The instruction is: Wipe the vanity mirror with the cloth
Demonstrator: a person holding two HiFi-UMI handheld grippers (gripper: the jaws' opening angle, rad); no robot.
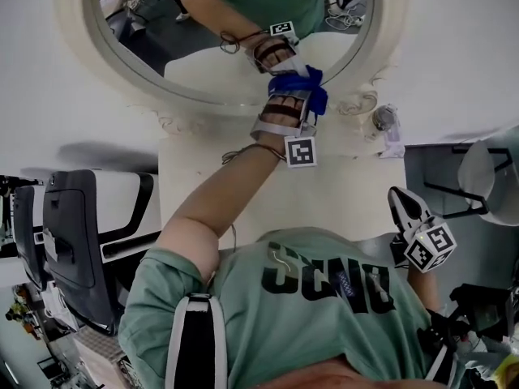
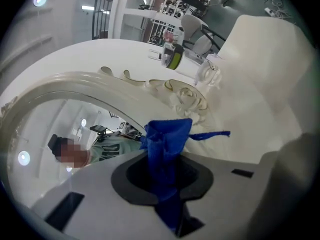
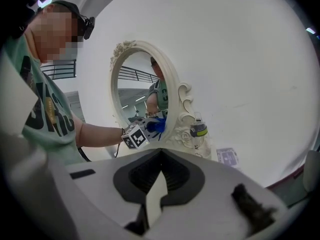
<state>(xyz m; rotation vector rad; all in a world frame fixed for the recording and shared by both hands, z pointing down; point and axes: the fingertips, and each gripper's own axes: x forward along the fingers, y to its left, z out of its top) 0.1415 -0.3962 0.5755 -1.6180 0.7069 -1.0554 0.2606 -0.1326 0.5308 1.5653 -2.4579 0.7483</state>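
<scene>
One blue cloth (image 2: 167, 134) in left gripper (image 2: 166, 159), at rim of mirror (image 1: 162, 51)

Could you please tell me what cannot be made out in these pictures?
- Head view: the vanity mirror is partly cut off by the picture's top edge.
- Left gripper view: whether the cloth touches the glass, because the bunched cloth itself hides the contact.
- Right gripper view: the print on the small bottle is too small to read.
</scene>
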